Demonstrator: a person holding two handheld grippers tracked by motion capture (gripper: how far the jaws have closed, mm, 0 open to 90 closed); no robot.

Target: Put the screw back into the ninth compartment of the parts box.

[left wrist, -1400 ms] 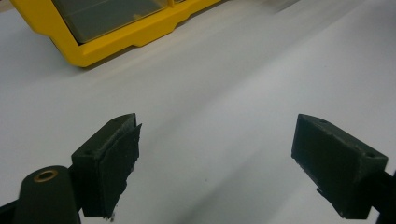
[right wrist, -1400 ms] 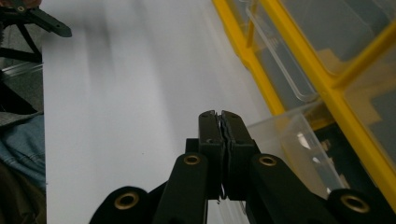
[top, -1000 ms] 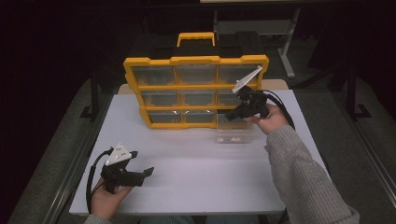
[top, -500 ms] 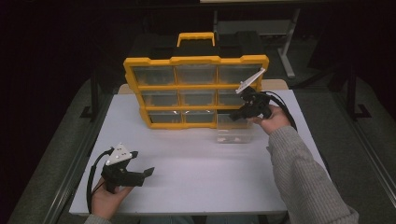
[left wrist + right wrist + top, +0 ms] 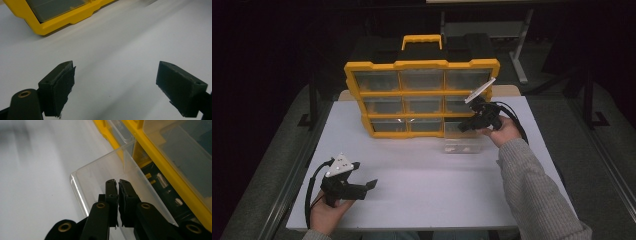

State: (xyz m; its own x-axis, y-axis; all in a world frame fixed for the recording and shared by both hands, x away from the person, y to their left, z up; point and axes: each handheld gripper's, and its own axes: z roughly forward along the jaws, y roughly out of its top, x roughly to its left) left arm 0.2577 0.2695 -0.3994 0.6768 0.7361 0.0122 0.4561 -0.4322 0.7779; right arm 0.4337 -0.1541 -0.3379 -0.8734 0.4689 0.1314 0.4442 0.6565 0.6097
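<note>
A yellow organizer [image 5: 422, 92] with clear drawers stands upright at the back of the white table [image 5: 427, 195]. One clear drawer [image 5: 460, 145] lies on the table in front of the organizer's bottom right slot. My right gripper [image 5: 463, 128] hovers just above that drawer, close to the slot. In the right gripper view its jaws are shut [image 5: 117, 182] over the inside of the empty clear drawer [image 5: 100, 170], and I see nothing between them. The dark open slot [image 5: 162, 187] holds a few small parts. My left gripper [image 5: 371, 186] rests open near the front left, its jaws wide apart [image 5: 115, 82] over bare table.
The organizer's black and yellow carry handle [image 5: 422, 42] sticks up behind it. Its lower left corner [image 5: 65, 20] lies ahead of the left gripper. Table legs and a dark floor surround the table. A cable [image 5: 517, 122] trails from the right gripper.
The right gripper has sunk slightly toward the clear drawer by the bottom right slot. The drawer and the left gripper have stayed where they were.
</note>
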